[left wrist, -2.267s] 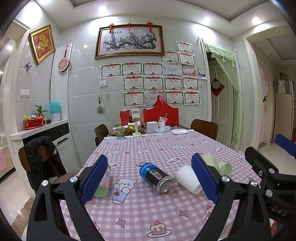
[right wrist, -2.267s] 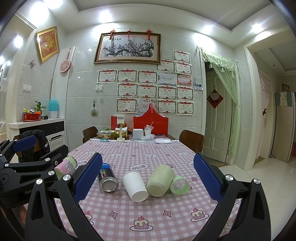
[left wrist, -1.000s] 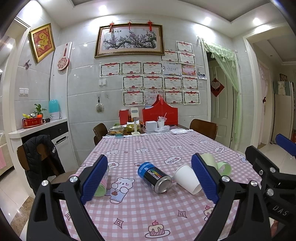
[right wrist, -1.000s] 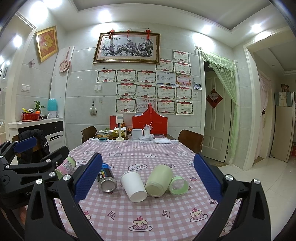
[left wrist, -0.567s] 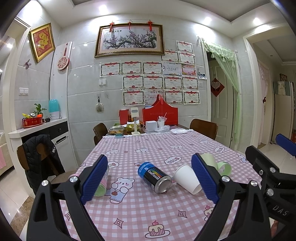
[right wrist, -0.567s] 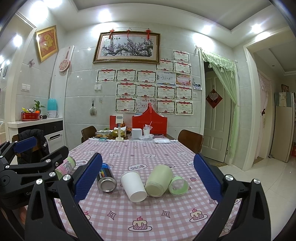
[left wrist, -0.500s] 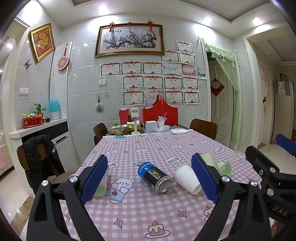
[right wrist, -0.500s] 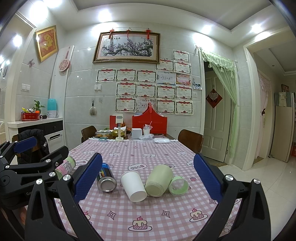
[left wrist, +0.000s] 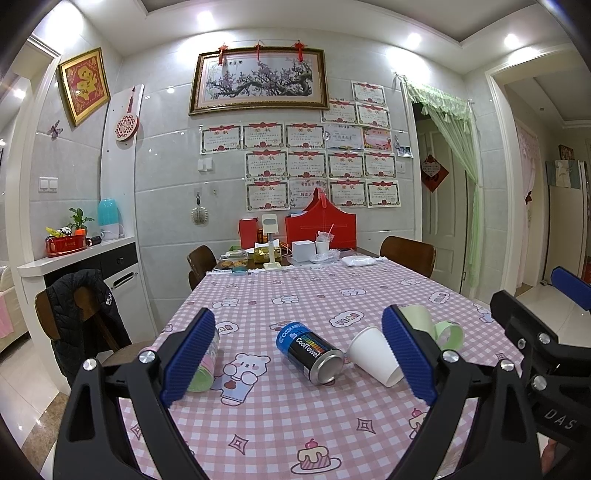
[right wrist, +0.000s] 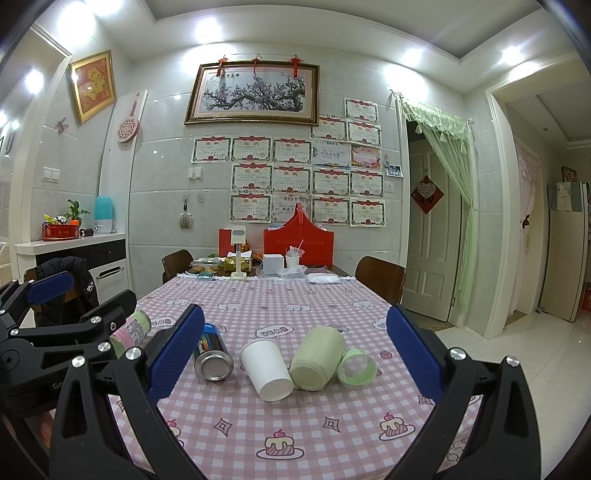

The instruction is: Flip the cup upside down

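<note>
In the left wrist view the white paper cup (left wrist: 373, 355) is seen lying on its side on the desk (left wrist: 280, 413), right of centre between the wide, empty jaws of the left gripper (left wrist: 295, 358); in the right wrist view the cup (right wrist: 266, 369) is seen almost centred between the equally wide, empty jaws of the right gripper (right wrist: 295, 358), mouth near, long axis running near to far, so the right gripper is judged better placed.

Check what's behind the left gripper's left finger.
A pink-and-green can lies on its side on the tablecloth. From the left wrist its upper part is hidden by the finger; only its green end shows.

Grey tiled wall (right wrist: 155, 177) hung with a gold-framed plum-blossom painting (right wrist: 253, 94) and rows of red-trimmed certificates (right wrist: 291, 184), pale green lace door curtain (right wrist: 448, 177), brown wooden chairs (right wrist: 380, 277), glossy white floor tiles (right wrist: 517, 354), bright recessed ceiling lights (right wrist: 210, 27).
</note>
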Demonstrator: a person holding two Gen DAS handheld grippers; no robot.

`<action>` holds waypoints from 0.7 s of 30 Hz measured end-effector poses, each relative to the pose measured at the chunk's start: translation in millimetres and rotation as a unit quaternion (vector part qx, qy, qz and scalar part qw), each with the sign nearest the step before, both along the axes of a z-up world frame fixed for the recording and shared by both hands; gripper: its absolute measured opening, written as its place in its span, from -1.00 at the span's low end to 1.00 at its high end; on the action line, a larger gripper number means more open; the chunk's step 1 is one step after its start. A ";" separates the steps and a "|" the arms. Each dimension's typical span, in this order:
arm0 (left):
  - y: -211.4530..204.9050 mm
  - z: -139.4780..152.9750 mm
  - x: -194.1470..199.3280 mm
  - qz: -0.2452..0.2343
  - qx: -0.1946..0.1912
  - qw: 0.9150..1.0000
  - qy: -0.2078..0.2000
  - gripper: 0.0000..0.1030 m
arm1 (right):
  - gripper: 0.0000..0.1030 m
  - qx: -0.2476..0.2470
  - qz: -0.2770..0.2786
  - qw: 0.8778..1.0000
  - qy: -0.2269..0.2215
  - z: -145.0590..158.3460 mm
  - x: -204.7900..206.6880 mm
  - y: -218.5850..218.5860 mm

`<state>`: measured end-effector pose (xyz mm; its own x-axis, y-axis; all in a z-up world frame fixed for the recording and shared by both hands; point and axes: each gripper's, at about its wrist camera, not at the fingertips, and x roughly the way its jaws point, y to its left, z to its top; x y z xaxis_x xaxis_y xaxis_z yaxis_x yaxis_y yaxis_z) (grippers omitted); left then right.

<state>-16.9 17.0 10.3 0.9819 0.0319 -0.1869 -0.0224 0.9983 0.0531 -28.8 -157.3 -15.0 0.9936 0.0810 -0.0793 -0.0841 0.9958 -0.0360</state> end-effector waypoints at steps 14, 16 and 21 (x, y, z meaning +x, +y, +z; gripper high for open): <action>1.3 2.2 0.3 0.000 0.001 1.000 0.001 0.76 | 0.85 0.000 0.000 1.000 0.000 -0.1 -0.3 -0.7; 2.7 3.1 0.1 -0.001 0.001 1.000 0.003 0.76 | 0.85 0.001 -0.001 1.000 0.001 -1.2 1.1 -0.7; 3.3 3.5 -0.4 -0.001 0.002 1.000 0.005 0.76 | 0.85 0.002 -0.002 1.000 0.001 -3.3 1.2 -1.3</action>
